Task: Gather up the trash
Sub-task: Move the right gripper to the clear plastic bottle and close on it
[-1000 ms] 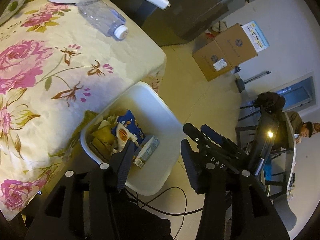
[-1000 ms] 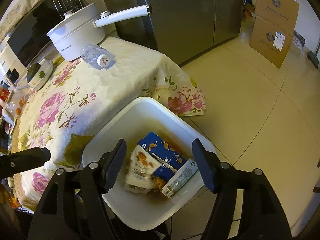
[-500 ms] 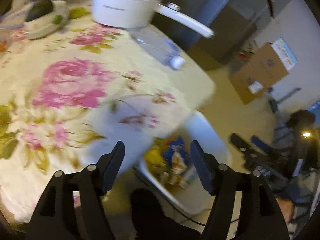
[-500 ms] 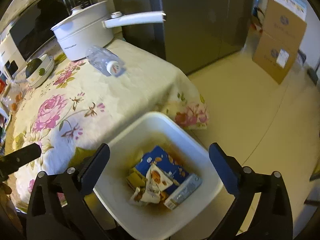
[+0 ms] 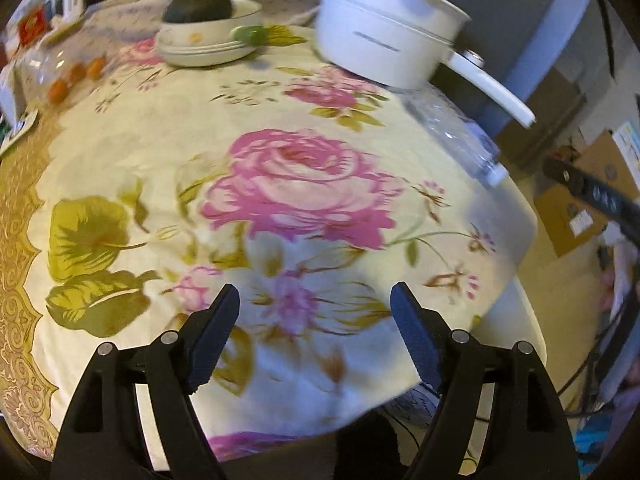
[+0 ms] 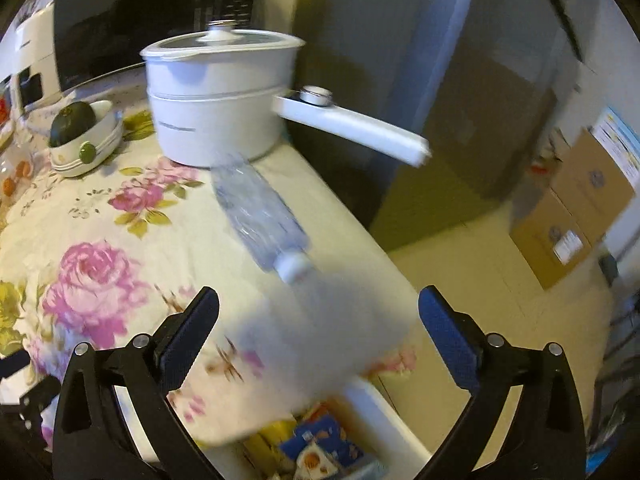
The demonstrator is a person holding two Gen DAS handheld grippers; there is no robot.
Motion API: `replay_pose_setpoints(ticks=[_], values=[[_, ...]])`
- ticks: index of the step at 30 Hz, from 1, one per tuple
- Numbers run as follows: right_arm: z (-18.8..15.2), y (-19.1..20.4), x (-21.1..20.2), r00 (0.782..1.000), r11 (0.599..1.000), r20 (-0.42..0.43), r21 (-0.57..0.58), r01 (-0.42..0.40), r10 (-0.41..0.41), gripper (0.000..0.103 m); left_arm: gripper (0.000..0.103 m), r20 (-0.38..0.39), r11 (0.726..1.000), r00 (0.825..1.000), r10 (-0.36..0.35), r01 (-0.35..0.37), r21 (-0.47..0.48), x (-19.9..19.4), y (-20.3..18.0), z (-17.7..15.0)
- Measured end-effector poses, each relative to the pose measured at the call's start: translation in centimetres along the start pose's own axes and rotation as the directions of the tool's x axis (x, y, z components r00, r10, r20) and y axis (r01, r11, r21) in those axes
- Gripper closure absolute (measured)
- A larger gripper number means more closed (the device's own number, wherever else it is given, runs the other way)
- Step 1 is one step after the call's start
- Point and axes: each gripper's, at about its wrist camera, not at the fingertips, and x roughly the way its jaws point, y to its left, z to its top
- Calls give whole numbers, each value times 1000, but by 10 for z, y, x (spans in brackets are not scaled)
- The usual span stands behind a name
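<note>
- Left gripper [image 5: 316, 316] is opening over the tablecloth [image 5: 120, 152], nothing between its jaws.
- Right gripper [image 6: 318, 320] is standing wide, empty.
- Bottle [image 6: 264, 220] is lying beside the pot [image 6: 216, 100]; bin [image 6: 384, 412] below.

Both tongs have swung away from the white bin [image 6: 384, 408] to over the floral tabletop [image 5: 280, 184]; their jaws now stand wider.

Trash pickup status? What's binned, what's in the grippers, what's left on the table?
Done: several wrappers and cartons already lie in the white bin beside the table.
In hand: nothing. The right gripper stands wide open and empty; the left gripper is opening, nothing between its jaws.
Left: the clear plastic bottle lies on its side on the floral tablecloth, next to the white pot.
</note>
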Motion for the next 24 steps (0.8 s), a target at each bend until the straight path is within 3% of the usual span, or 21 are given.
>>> replay_pose_setpoints(ticks=[9,14,24], values=[[50,48,63,991,992,-114,-99,-83,72,7,27,12,998,999,-52,53,-40,-1,26,6],[65,72,97,989,982,-144,-184,-43,17,7,27,7,994,996,-84,84,-67,-1,34,10],[80,79,136,980,985,-194,-161,-65,33,7,27,-8,995,998,-67,66,-74,8,40,10]])
